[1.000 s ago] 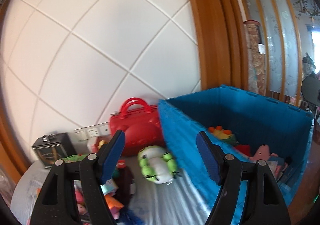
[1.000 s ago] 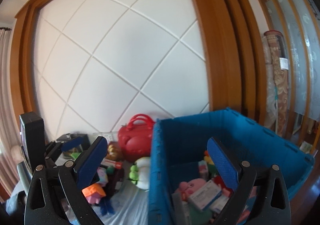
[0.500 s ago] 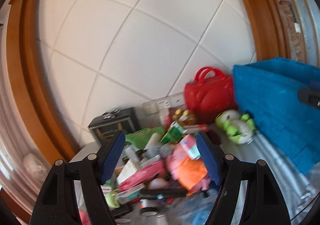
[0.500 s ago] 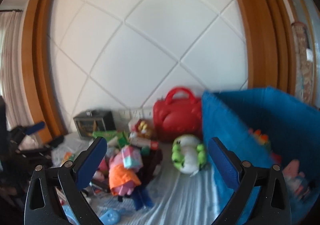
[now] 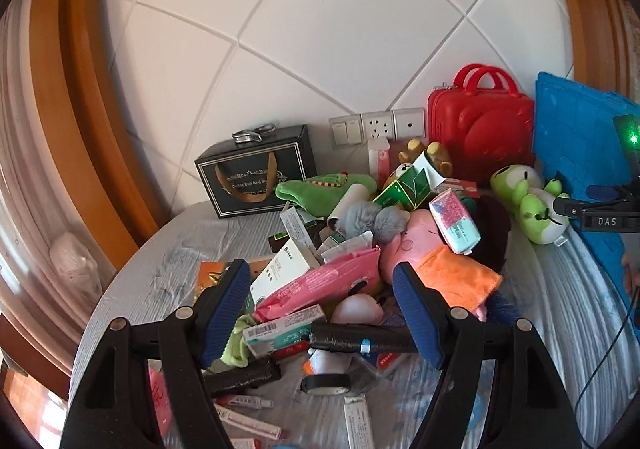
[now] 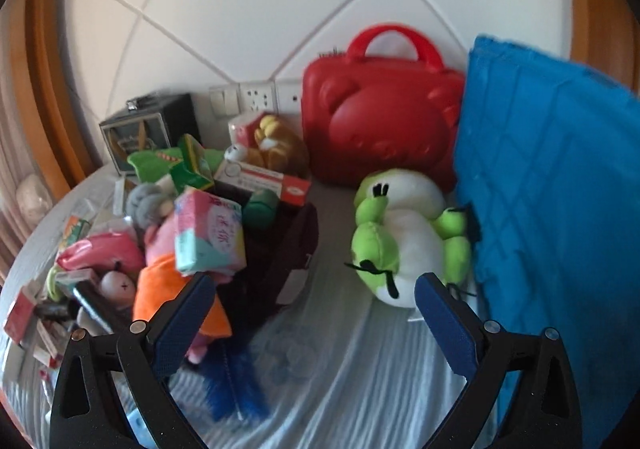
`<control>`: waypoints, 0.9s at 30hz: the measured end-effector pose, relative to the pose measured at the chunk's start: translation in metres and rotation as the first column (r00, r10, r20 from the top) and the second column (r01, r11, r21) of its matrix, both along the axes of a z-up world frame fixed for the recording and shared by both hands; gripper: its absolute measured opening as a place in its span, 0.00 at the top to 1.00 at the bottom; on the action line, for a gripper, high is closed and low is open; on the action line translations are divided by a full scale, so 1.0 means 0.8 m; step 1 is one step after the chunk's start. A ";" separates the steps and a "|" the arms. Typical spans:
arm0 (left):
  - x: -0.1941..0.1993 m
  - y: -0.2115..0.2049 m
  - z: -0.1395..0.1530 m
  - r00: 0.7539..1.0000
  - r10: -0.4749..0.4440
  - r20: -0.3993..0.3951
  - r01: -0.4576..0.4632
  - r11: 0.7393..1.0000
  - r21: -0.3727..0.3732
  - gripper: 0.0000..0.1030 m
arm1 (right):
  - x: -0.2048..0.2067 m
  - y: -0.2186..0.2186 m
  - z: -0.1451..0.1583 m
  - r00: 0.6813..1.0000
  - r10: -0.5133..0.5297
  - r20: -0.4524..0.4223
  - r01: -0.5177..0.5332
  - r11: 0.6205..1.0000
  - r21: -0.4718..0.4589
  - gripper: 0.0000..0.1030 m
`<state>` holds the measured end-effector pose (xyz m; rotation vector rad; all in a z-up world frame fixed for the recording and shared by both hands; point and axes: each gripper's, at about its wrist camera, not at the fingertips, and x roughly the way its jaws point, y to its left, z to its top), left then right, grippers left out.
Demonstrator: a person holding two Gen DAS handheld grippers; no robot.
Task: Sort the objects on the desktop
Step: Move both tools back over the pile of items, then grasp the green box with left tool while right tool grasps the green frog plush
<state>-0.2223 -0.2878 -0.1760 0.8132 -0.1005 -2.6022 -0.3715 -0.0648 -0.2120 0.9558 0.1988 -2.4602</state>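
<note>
Left wrist view first: we see the dark gift box [image 5: 256,179] standing at the back left of the bench [image 5: 160,249], against the white wall beside the wall sockets [image 5: 376,127]. Right of it a heap of desktop objects [image 5: 360,241] is piled up: a green plush crocodile [image 5: 320,187], a grey pompom [image 5: 374,219], a pink wipes pack [image 5: 324,283], an orange cloth [image 5: 456,277] and small cartons. Our left claw [image 5: 320,309] hangs above the near edge of that heap, its blue pads spread wide and pinching nothing. Farther right the red case [image 5: 480,137] leans on the wall, the frog plush [image 5: 528,205] lies in front of it, and the blue crate [image 5: 580,153] stands at the far right. From the right wrist view, somewhat blurred, our right claw [image 6: 316,325] is likewise spread and empty, above bare bench cover between the heap and the frog plush [image 6: 400,241], which lies touching the blue crate [image 6: 552,189].
</note>
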 end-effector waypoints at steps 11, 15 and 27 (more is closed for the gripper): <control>-0.084 -0.054 -0.043 0.998 -0.034 0.052 0.031 0.998 0.054 0.29 | -0.092 -0.029 -0.049 1.000 -0.018 0.012 0.017 0.998 0.067 0.01; -0.115 -0.048 -0.057 0.995 -0.079 0.061 0.077 0.996 0.043 0.29 | -0.107 -0.033 -0.059 0.999 -0.024 0.036 0.022 0.999 0.042 0.01; -0.214 -0.011 -0.055 0.960 -0.280 0.030 0.277 0.957 0.085 0.29 | -0.126 -0.033 -0.069 0.999 -0.024 0.030 0.022 0.998 0.051 0.01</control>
